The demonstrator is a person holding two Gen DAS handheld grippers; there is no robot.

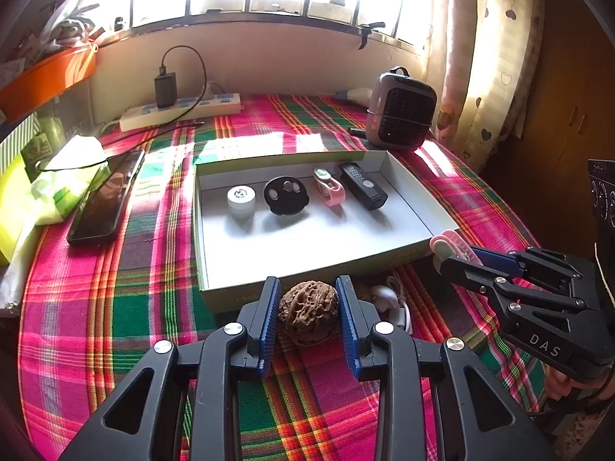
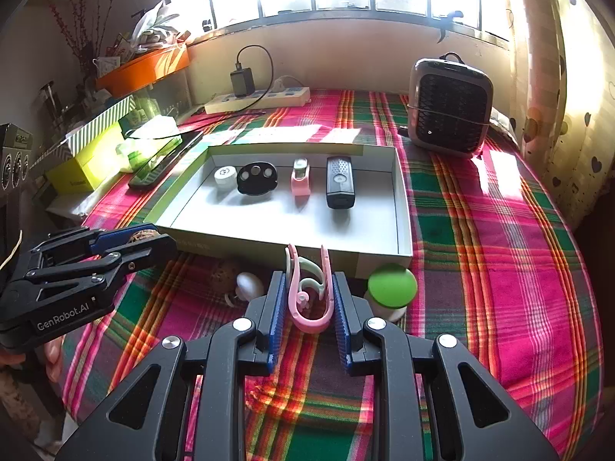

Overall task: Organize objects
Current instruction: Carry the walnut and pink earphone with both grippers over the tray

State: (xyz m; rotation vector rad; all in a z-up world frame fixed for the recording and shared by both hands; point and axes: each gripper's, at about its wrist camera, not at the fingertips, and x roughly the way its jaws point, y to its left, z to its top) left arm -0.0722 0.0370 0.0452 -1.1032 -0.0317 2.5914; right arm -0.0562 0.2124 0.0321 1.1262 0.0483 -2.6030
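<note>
Sunlit window bars and a heart-print curtain (image 2: 557,88) back a table under a pink, green and red plaid cloth (image 2: 499,230). My left gripper (image 1: 307,309) has its blue ribbed pads clamped on a brown wrinkled walnut (image 1: 308,312), held just outside the near edge of the shallow white cardboard tray (image 1: 307,246). My right gripper (image 2: 309,299) is closed on a pink and pale-green plastic clip (image 2: 307,292), also just before the tray's near edge, towards its right corner. Between them on the cloth lie a second brown walnut (image 2: 225,274) and a small white earphone piece (image 2: 250,286); a green-capped mushroom-shaped lamp (image 2: 391,288) stands beside the tray's near right corner. Inside the tray, along its far wall, sit a white round cap (image 1: 241,199), a black oval case (image 1: 286,195), a pink holder (image 1: 328,188) and a black rectangular remote (image 1: 362,185). Beyond the tray's far right corner stands a grey grilled heater (image 2: 449,109). Left of the tray lies a black phone (image 1: 105,199), with a white power strip (image 1: 180,109) at the far edge of the table.
</note>
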